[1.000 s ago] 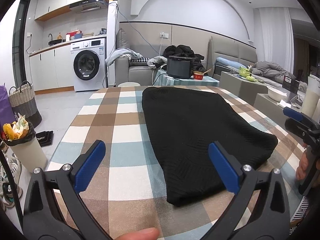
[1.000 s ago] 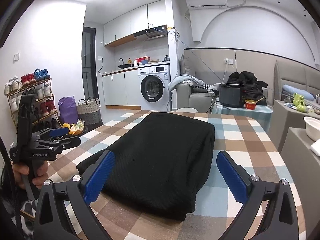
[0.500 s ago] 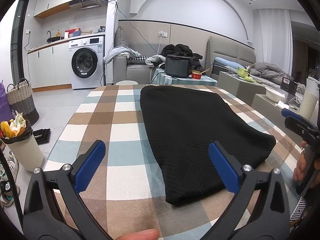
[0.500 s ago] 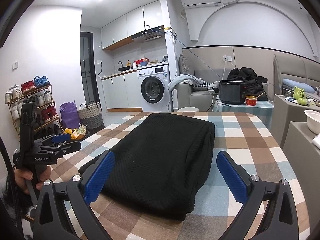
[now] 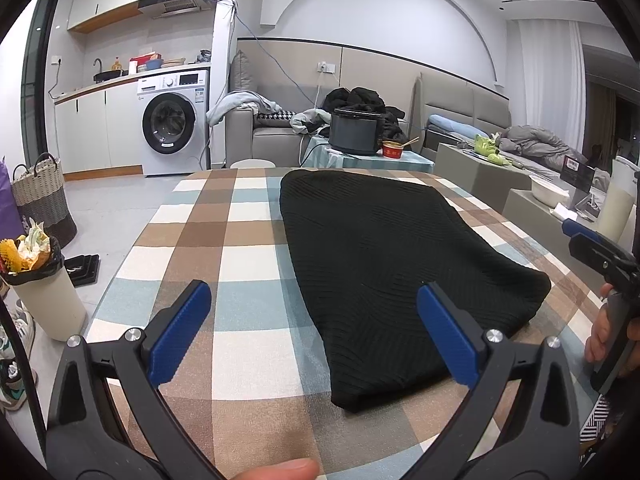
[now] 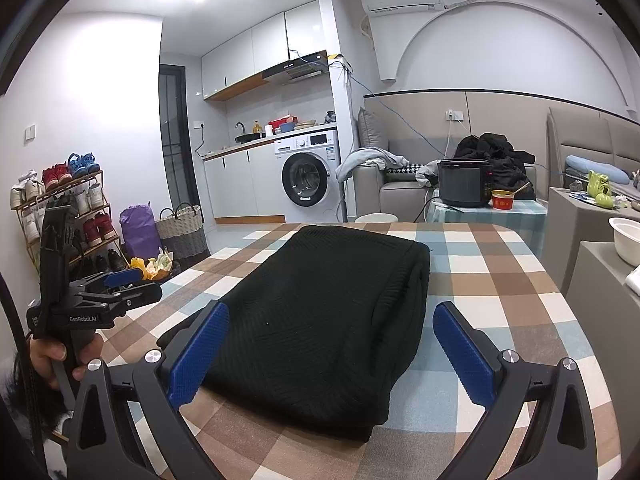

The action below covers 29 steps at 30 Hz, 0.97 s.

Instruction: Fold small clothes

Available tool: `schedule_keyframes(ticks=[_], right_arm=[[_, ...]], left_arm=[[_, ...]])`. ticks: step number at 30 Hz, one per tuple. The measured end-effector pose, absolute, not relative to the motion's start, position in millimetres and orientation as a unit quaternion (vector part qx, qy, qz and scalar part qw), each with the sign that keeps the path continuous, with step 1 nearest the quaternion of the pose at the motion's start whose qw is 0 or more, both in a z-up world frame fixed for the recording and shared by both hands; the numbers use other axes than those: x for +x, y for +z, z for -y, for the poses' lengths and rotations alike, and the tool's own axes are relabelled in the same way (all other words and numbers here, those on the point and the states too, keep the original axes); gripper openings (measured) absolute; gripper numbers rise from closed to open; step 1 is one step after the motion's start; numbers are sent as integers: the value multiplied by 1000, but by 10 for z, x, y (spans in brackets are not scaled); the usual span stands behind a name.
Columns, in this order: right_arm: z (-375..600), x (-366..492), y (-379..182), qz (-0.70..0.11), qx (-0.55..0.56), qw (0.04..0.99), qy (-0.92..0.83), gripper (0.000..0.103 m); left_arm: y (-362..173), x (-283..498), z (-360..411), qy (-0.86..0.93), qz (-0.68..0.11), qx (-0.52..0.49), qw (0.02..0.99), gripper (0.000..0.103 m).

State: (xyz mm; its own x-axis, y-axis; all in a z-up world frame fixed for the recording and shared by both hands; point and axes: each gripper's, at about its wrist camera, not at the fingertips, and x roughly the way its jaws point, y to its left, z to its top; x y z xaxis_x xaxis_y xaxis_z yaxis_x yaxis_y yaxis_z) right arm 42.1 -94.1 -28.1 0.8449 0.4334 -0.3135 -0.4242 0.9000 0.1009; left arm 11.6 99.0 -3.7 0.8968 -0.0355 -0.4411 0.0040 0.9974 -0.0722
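Observation:
A black knitted garment (image 5: 392, 256) lies folded on the checked tablecloth (image 5: 224, 240); it also shows in the right wrist view (image 6: 332, 312). My left gripper (image 5: 316, 328) is open and empty, held above the near edge of the table, its right finger over the garment's near end. My right gripper (image 6: 332, 352) is open and empty, above the garment's near end. Each gripper shows in the other's view: the right one at the far right (image 5: 600, 256), the left one at the far left (image 6: 108, 292).
A bin with rubbish (image 5: 40, 280) and a woven basket (image 5: 40, 196) stand on the floor left of the table. Behind it are a washing machine (image 5: 172, 128), a sofa with clothes (image 5: 272, 132), and a side table with a black cooker (image 5: 356, 132). A shoe rack (image 6: 60, 208) stands at the left wall.
Both grippers have lifted and drawn back slightly from the garment. The garment has not moved. Both stay open.

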Motion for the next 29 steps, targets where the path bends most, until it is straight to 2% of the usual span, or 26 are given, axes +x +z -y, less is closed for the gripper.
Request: schedule_keyframes(ticks=[29], right_arm=[[935,429,-292,-169,14,960,224,103]], left_arm=[[-30,114,-976,-12,-224,-32,974,103]])
